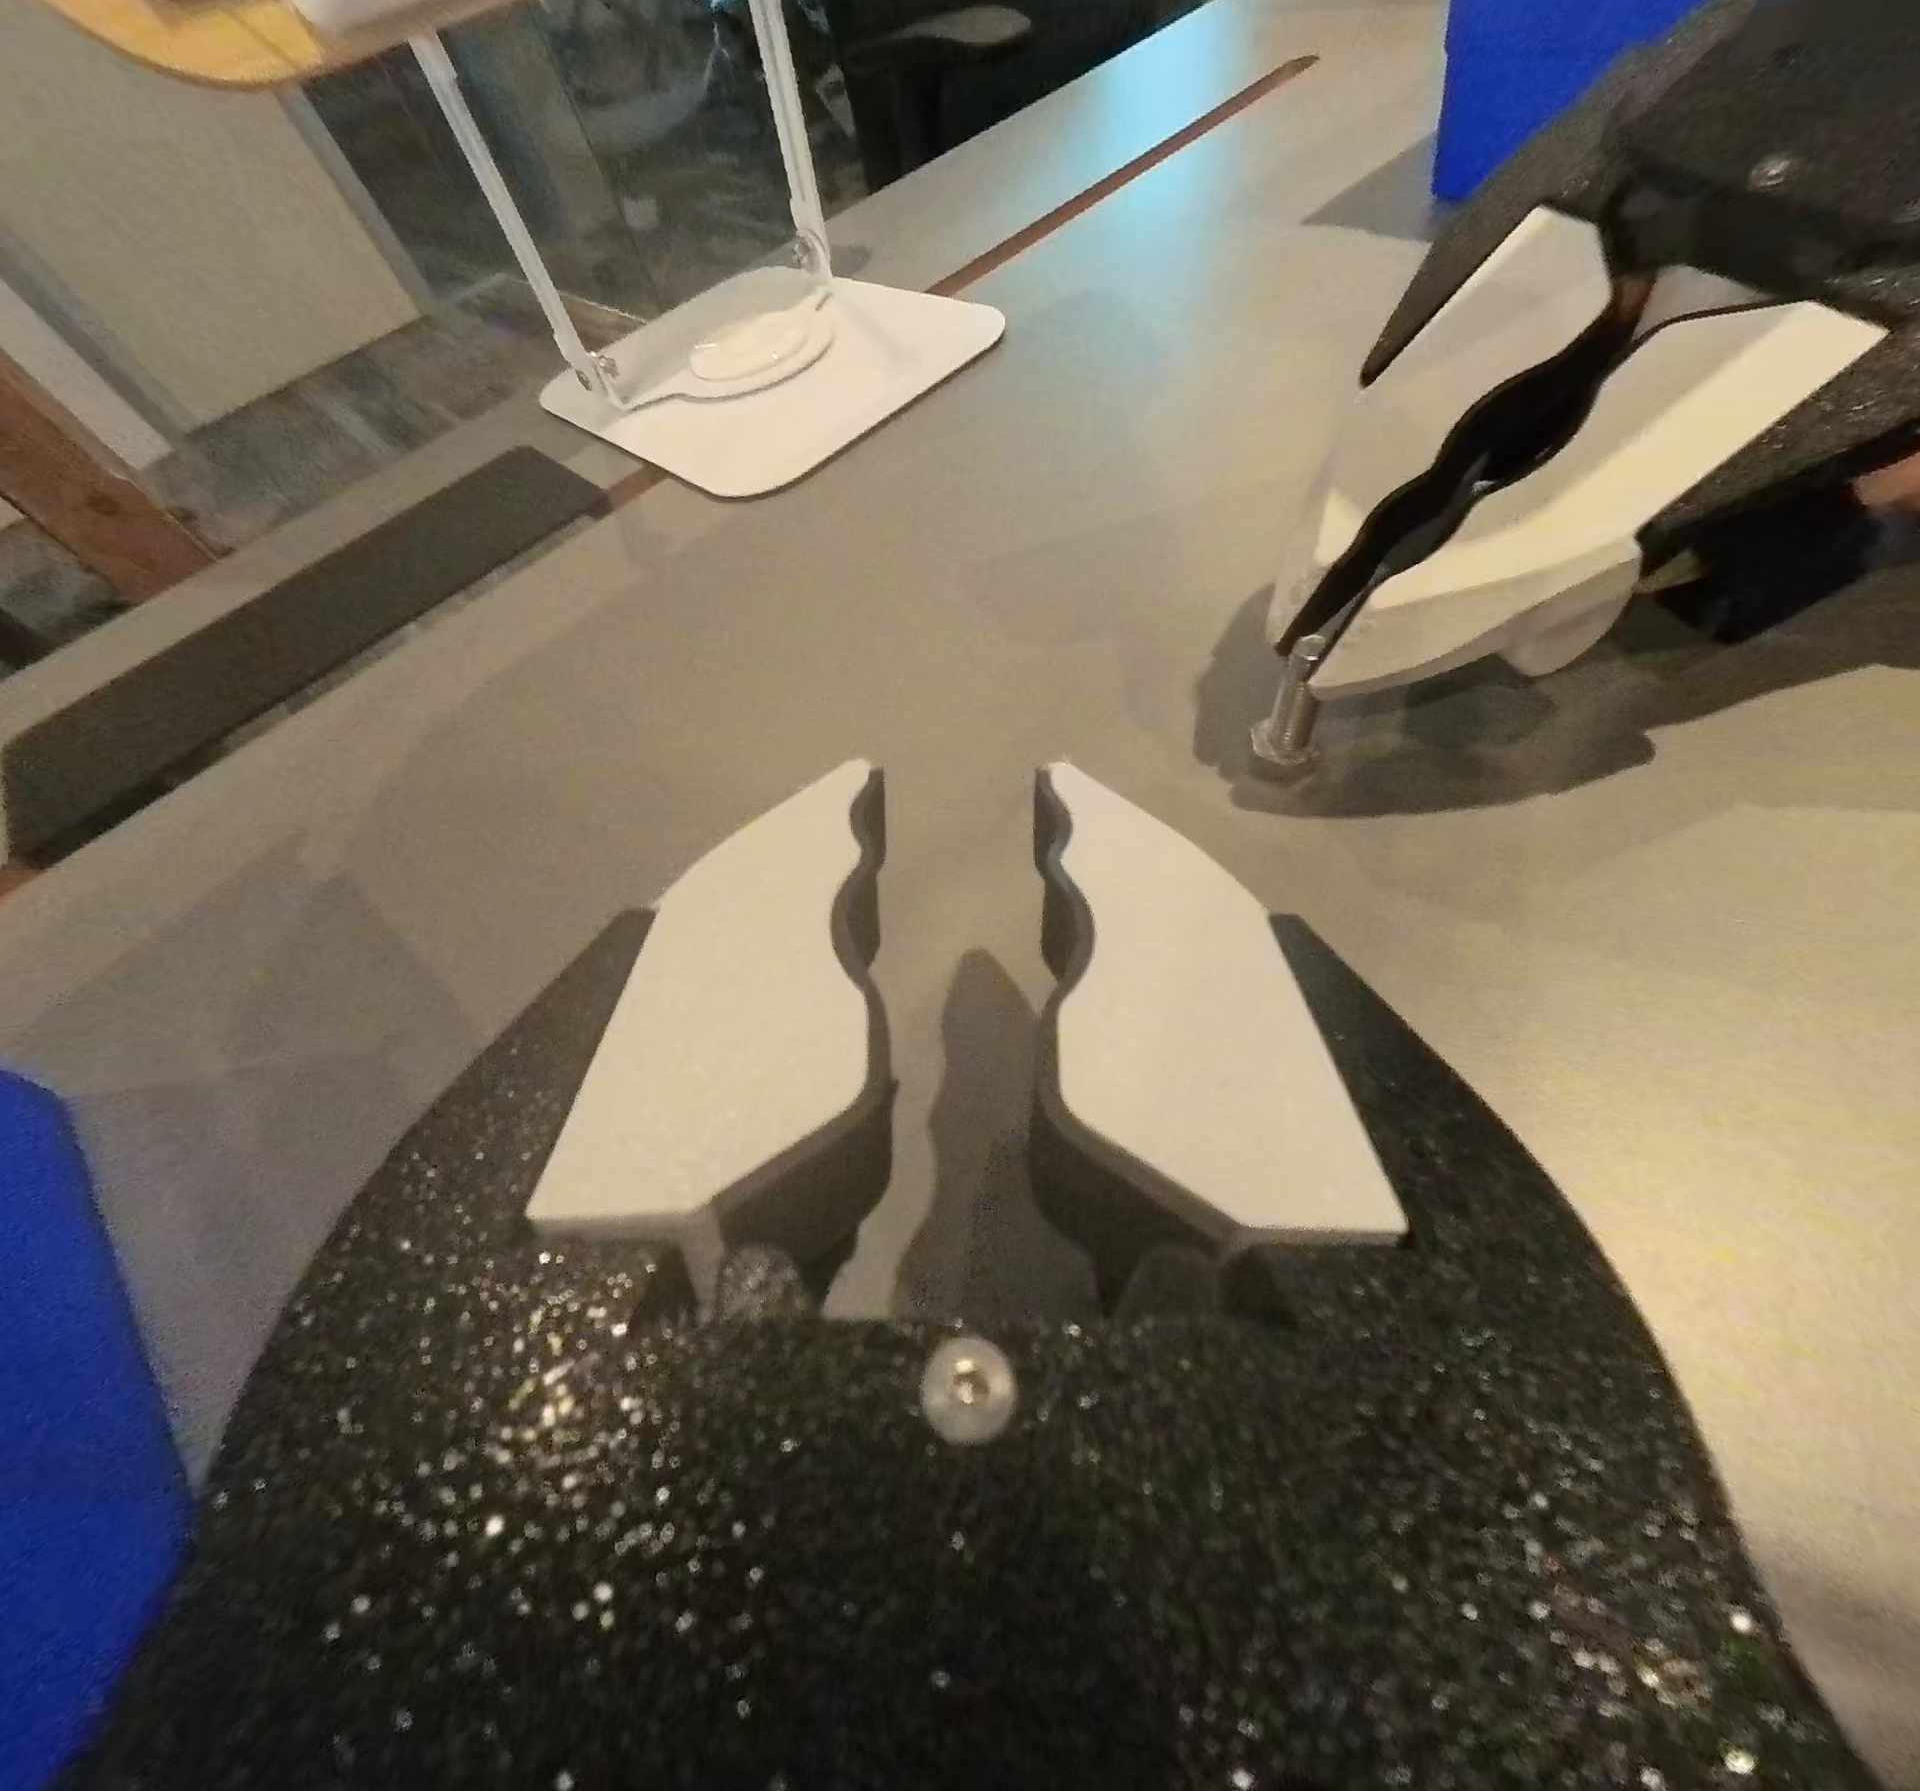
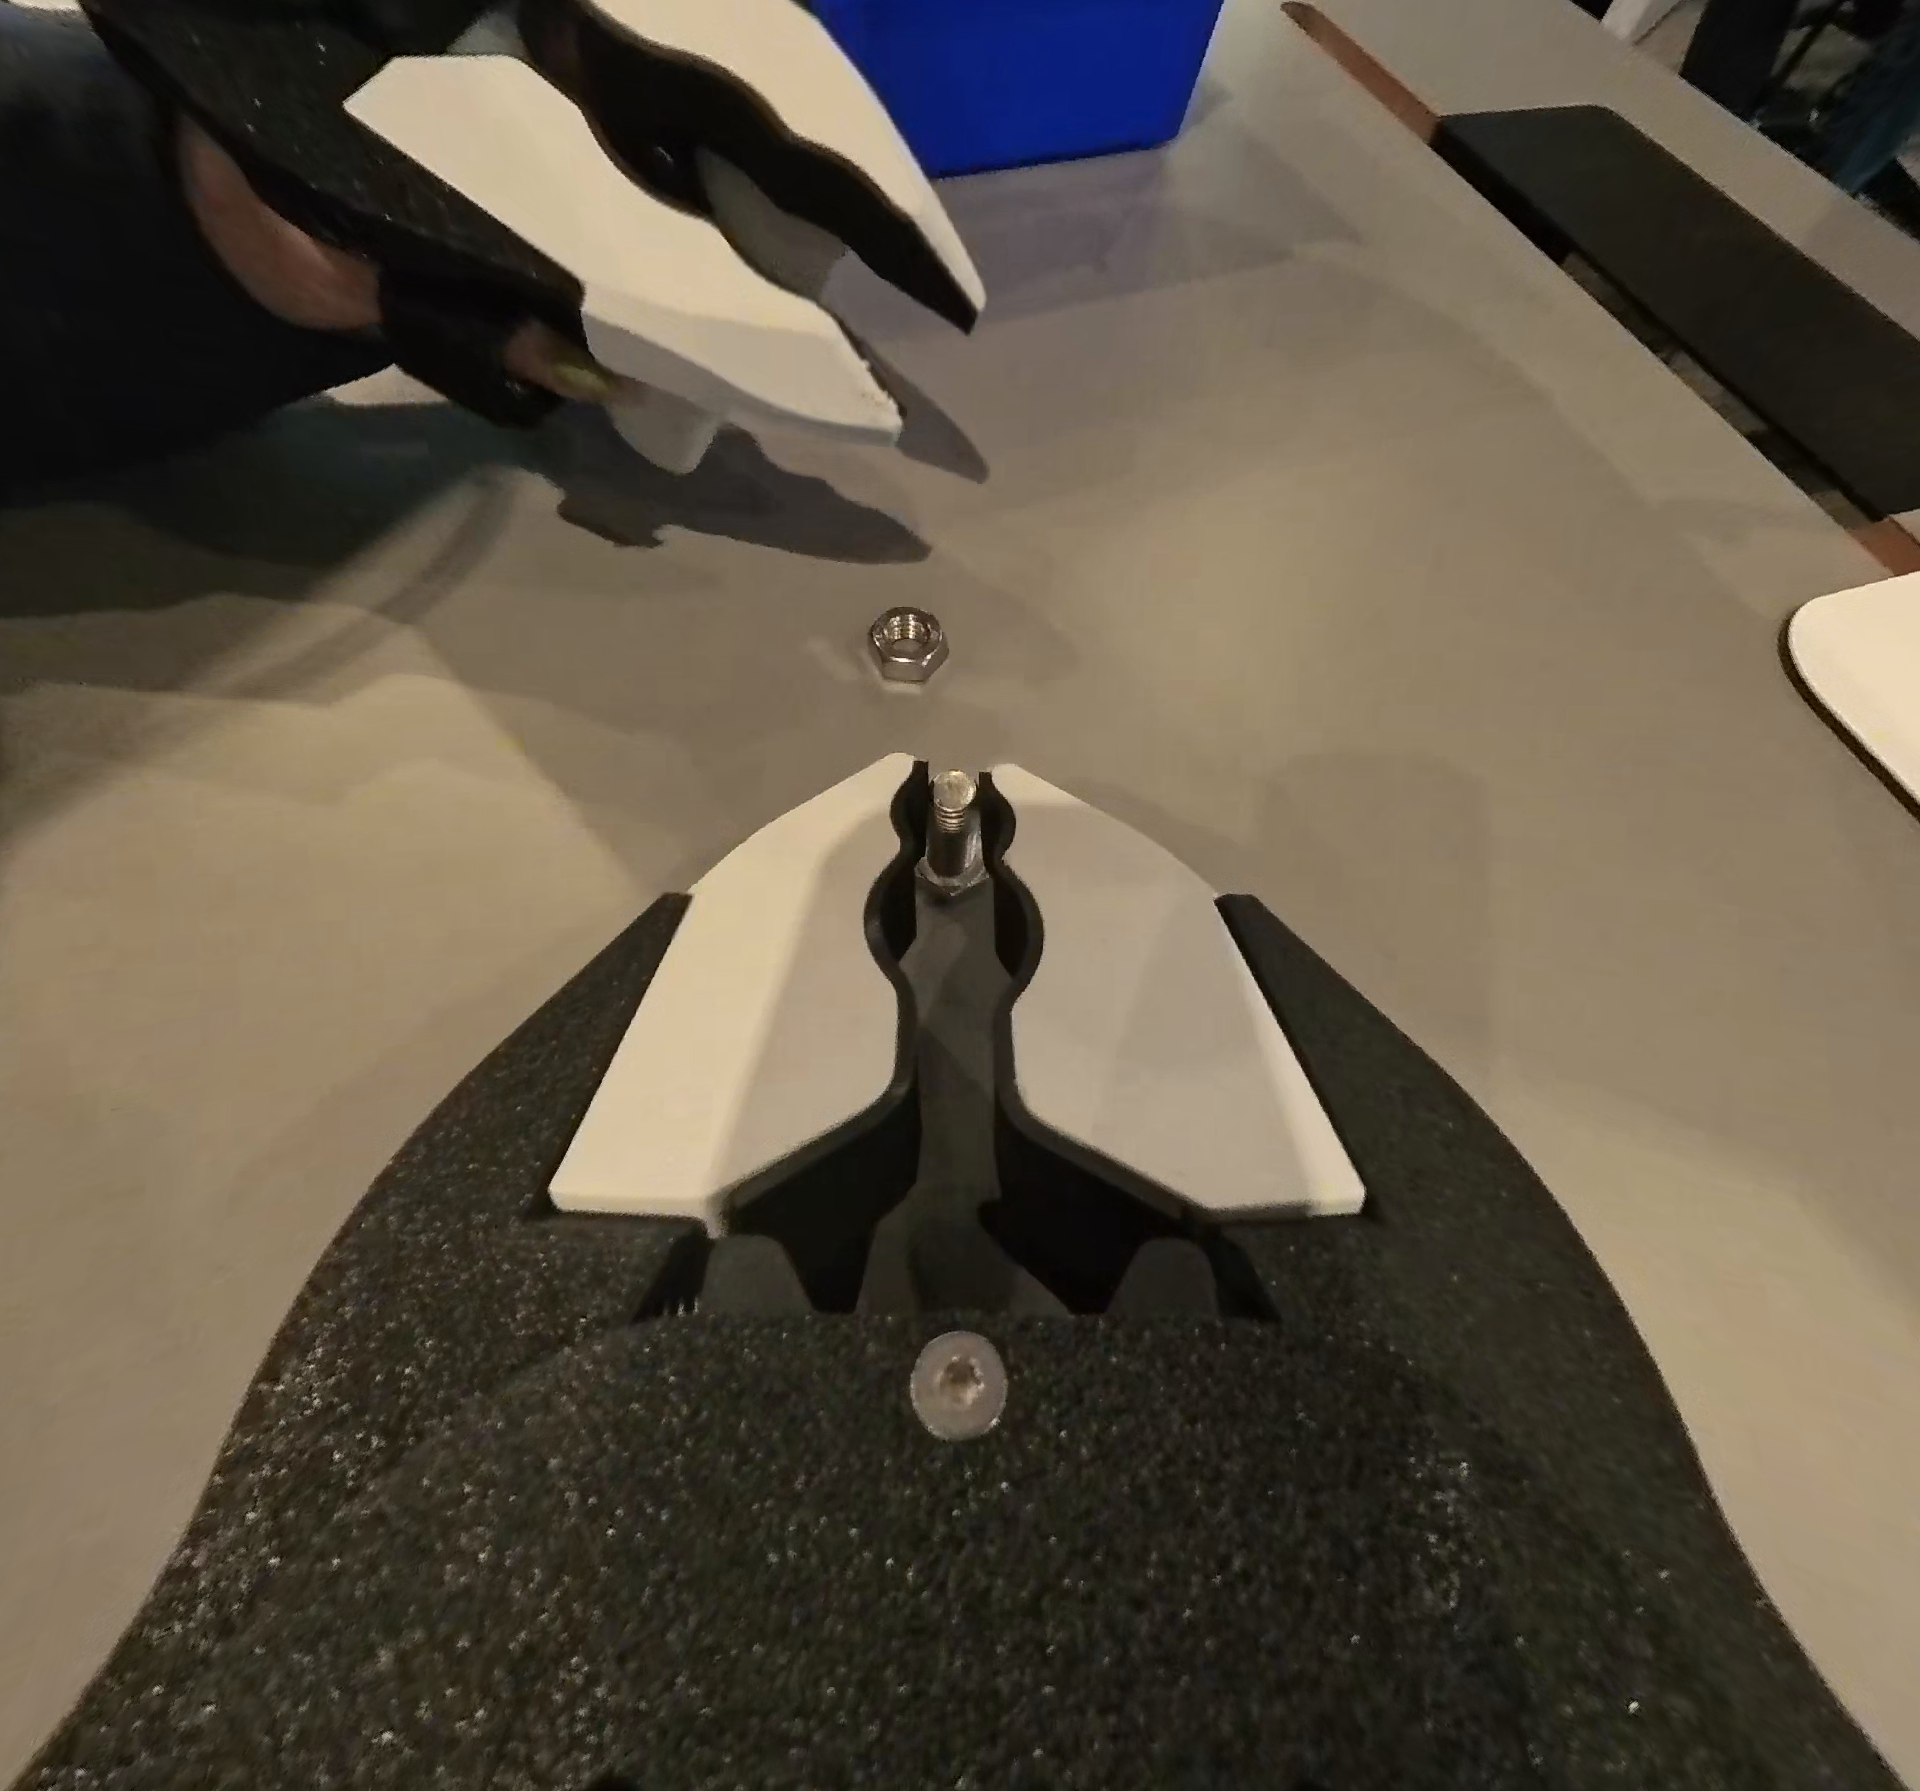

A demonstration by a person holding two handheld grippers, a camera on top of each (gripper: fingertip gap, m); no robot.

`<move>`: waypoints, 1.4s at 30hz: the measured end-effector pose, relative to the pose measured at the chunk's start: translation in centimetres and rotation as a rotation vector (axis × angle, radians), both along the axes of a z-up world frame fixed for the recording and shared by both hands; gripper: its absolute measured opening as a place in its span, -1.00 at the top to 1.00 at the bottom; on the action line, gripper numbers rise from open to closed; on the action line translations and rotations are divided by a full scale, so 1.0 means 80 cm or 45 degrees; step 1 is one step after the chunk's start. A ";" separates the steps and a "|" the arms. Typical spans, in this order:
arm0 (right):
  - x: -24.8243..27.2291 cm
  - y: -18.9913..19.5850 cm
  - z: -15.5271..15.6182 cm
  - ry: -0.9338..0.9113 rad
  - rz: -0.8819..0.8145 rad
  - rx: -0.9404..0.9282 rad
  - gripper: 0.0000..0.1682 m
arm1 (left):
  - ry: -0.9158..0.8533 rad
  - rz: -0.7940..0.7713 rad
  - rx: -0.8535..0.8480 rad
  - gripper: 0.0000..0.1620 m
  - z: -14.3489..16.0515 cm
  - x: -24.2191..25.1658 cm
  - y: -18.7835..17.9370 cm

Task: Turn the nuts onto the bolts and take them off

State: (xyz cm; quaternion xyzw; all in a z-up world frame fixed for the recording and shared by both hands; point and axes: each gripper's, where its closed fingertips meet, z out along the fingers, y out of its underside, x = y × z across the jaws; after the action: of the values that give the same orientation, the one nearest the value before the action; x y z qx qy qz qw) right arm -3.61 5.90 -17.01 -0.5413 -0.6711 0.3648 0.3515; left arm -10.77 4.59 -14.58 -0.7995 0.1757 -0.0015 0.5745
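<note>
Left wrist view: the left gripper (image 1: pixel 961 796) hangs low over the grey table (image 1: pixel 935 619) with its 2 fingers parted and nothing between them. Out at 2 o'clock the right gripper (image 1: pixel 1299 645) slants down, its tips pinched on the threaded end of a small steel bolt (image 1: pixel 1288 702) that stands head-down on the table. A white stand base (image 1: pixel 894 391) sits at 11 o'clock, and a blue bin (image 1: pixel 1558 27) at 1 o'clock.

Right wrist view: the right gripper's tips are clamped on the bolt (image 2: pixel 948 832) just under its top, with the hex head resting on the table below. A loose steel nut (image 2: pixel 906 648) lies flat, hole up, at 12 o'clock just beyond the tips, apart from the bolt. The left gripper (image 2: pixel 940 365) hovers at 11 o'clock, spread and empty, above and behind the nut; a gloved hand (image 2: pixel 301 287) carries it.

Both parts look hard, smooth and light, so I'd expect them to skate on the slick table and twist in a loose pinch. The nut seems best taken across 2 opposite flats, kept level for the thread. The bolt, held so high on its thread, leaves little room for the nut; a lower hold near the head would probably serve better.
</note>
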 end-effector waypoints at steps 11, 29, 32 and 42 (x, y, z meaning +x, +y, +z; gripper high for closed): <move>0.001 0.001 0.012 0.079 0.012 -0.043 0.74 | -0.026 -0.114 -0.279 0.65 -0.040 0.018 -0.005; 0.019 0.055 0.062 0.459 -0.264 0.002 0.71 | 0.097 -0.192 -0.657 0.73 -0.069 0.039 0.003; 0.021 0.060 0.064 0.477 -0.291 0.021 0.71 | 0.145 -0.195 -0.669 0.76 -0.069 0.037 0.004; 0.024 0.067 0.068 0.514 -0.333 0.023 0.73 | 0.146 -0.306 -0.458 0.78 -0.005 0.078 0.013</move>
State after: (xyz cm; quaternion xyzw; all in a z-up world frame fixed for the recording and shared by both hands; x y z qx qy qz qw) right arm -1.71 11.22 -11.61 -0.5364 -0.5148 0.4109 0.5276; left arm -4.53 5.67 -14.99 -0.8610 0.2990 -0.0559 0.4075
